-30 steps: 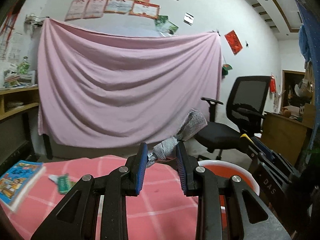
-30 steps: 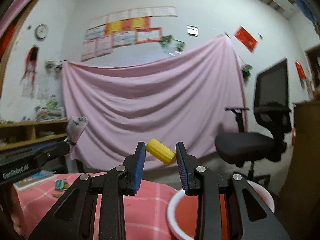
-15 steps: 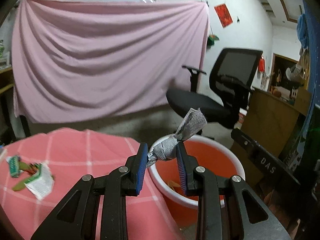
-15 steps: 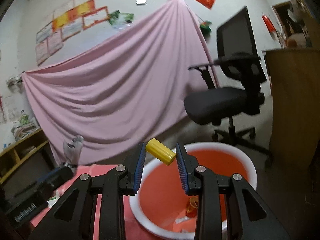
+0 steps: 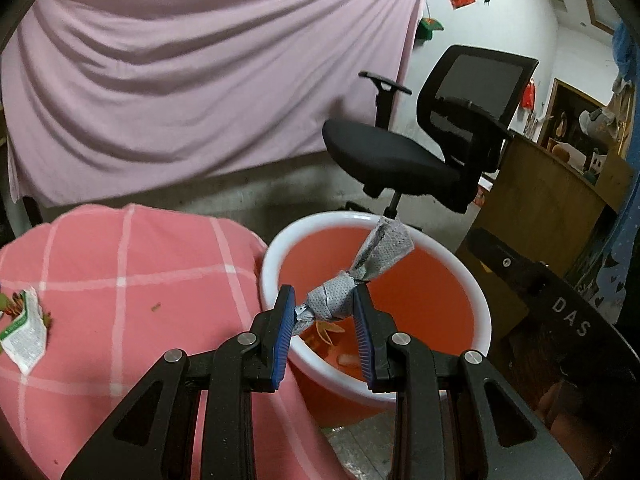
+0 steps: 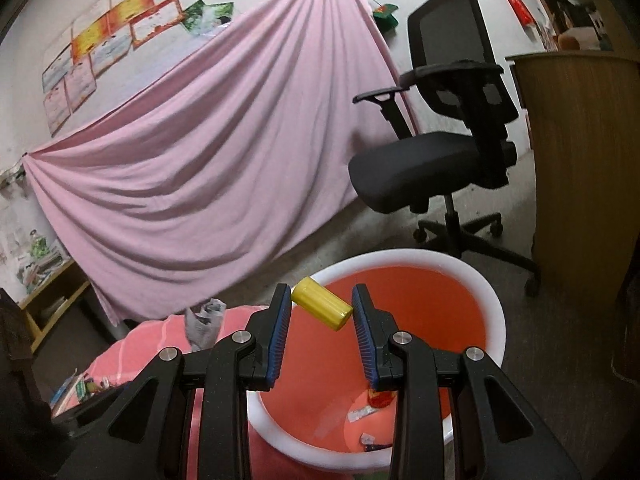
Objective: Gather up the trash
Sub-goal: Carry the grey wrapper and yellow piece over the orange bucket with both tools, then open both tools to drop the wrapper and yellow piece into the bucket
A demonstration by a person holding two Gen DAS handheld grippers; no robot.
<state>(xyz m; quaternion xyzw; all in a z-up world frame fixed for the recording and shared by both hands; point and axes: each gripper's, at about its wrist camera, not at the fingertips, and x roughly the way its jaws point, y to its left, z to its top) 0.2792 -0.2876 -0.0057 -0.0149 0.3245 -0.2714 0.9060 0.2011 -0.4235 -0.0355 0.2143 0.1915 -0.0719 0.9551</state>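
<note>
Left wrist view: the left gripper (image 5: 323, 312) is clamped on a twisted grey wrapper (image 5: 352, 280), whose long axis runs up and to the right, its loose flared end past the fingertips. Below and just ahead sits the bin (image 5: 276, 248), red inside with a white rim, holding a few scraps. The gripper hangs over the bin's near-left rim, beside a pink checked cloth (image 5: 120, 264) where a white packet (image 5: 24, 332) lies well to the left.

Right wrist view: the right gripper (image 6: 320, 312) pinches a yellow cap (image 6: 322, 309), lying crosswise and tilted down to the right. The bin (image 6: 492, 300) opens directly beneath and ahead, so this gripper looks better centred over it. Judging by this, both pieces need only a release, the wrapper perhaps after a nudge to the right.
</note>
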